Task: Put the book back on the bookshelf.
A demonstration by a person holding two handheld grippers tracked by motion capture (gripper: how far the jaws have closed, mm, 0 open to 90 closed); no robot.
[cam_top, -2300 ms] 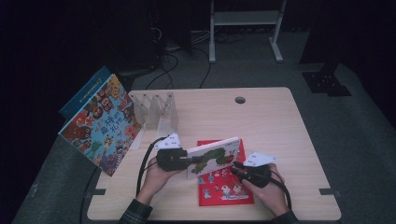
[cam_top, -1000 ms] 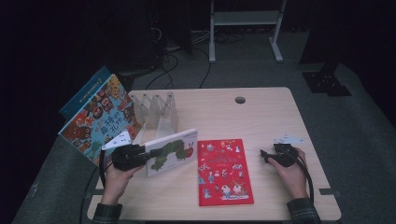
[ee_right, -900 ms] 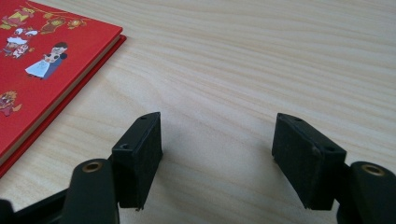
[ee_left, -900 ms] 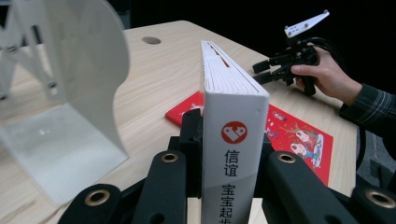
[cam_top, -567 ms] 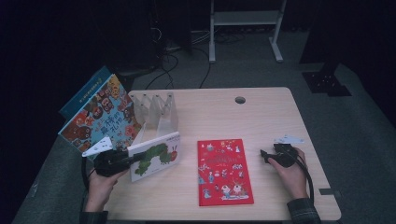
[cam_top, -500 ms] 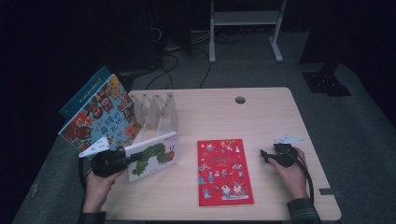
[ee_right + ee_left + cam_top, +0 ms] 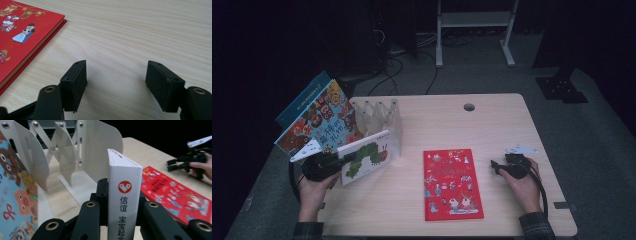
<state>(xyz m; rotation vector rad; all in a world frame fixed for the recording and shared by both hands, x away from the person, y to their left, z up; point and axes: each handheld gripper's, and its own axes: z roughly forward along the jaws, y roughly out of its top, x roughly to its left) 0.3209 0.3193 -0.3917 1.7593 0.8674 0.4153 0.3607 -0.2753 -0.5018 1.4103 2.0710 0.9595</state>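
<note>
My left gripper [image 7: 341,163] is shut on a white caterpillar picture book [image 7: 364,156], held on edge just in front of the white accordion book rack [image 7: 379,116]. In the left gripper view the book's spine [image 7: 123,202] is clamped between both black jaws, with the rack's dividers [image 7: 105,147] right behind it. A red picture book [image 7: 452,183] lies flat on the table's middle. My right gripper [image 7: 497,166] rests on the table to the right of that red book [image 7: 22,32], open, with bare wood between its fingers [image 7: 75,82].
A large colourful book [image 7: 319,117] leans in the rack's left end, over the table's left edge. The wooden table [image 7: 492,125] has a cable hole [image 7: 469,107] at the back. A metal stand [image 7: 472,30] is on the dark floor beyond.
My left gripper has carried the caterpillar book leftward and back from the table's middle to the front of the rack. The right hand has stayed still.
</note>
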